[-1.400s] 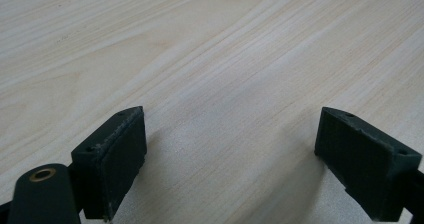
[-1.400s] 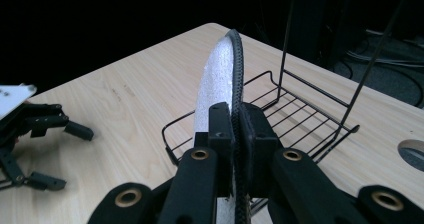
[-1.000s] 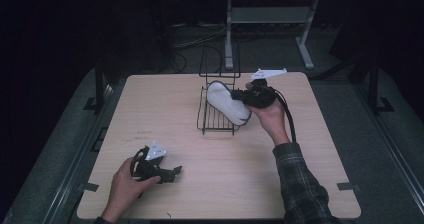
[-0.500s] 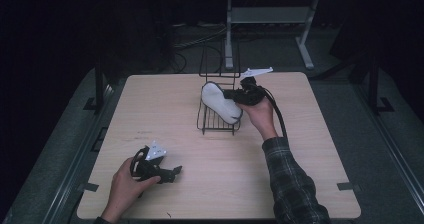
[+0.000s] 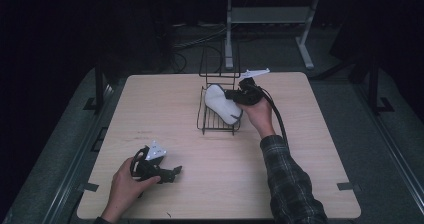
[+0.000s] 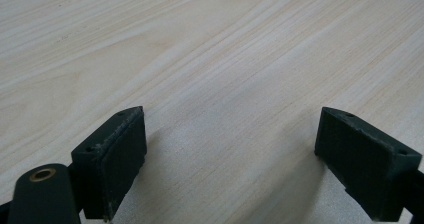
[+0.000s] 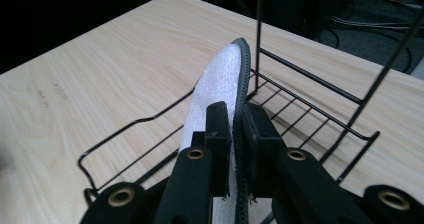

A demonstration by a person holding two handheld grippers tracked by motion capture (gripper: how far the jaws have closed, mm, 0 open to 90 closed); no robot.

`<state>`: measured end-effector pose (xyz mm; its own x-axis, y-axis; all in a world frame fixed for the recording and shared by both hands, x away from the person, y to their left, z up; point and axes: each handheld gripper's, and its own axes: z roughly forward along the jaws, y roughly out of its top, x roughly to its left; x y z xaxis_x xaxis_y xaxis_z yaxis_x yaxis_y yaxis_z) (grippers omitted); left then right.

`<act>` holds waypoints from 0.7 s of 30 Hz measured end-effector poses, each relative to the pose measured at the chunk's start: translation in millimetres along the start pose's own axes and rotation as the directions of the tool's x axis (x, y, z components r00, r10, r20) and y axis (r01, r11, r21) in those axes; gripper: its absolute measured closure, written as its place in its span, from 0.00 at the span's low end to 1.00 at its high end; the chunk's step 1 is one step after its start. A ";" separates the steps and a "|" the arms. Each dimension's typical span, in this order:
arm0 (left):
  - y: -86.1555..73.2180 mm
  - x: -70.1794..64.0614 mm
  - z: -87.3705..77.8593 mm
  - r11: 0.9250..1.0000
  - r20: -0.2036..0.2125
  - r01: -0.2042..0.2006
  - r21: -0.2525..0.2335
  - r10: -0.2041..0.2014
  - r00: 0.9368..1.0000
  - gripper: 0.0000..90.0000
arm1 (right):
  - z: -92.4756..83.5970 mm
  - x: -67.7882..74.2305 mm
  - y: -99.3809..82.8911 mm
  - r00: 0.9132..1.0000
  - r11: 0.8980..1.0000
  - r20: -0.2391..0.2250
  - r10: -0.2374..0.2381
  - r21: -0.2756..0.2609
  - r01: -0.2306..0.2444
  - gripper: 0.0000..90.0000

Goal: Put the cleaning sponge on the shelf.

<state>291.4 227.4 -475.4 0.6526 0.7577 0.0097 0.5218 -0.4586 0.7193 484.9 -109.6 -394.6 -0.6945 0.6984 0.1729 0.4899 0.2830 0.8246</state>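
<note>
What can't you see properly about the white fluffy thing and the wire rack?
- White pad: in the right gripper view its lower end is hidden behind the right gripper clamped on it.
- Wire rack: in the high view, the pad covers part of its floor, so whether the pad rests on the wires is unclear.
- Rack's tall back: cut off by the top edge, right gripper view.

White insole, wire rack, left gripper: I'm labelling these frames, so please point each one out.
white insole [image 7: 220, 79]: right gripper view, fuzzy white face above the jaws.
wire rack [image 5: 218, 129]: high view, front rim wire.
left gripper [image 5: 172, 173]: high view, between its fingertips.
</note>
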 end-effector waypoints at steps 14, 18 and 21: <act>-0.1 -0.1 0.1 1.000 0.000 0.002 -0.002 -0.002 1.000 0.14 | 8.4 -12.7 -8.0 0.998 1.000 0.061 0.021 0.018 -0.022 0.87; 0.0 0.0 0.0 1.000 0.000 -0.001 0.000 0.001 1.000 0.14 | 9.9 -15.5 -10.0 0.997 0.999 0.069 0.030 0.032 -0.032 0.85; 0.0 -0.1 0.1 1.000 -0.001 0.001 -0.001 -0.001 1.000 0.14 | 10.2 -16.8 -11.0 0.997 0.999 0.078 0.027 0.040 -0.030 0.80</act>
<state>291.4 227.3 -475.5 0.6516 0.7585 0.0098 0.5217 -0.4575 0.7201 496.6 -117.8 -412.0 -0.6377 0.7551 0.1522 0.5312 0.2880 0.7968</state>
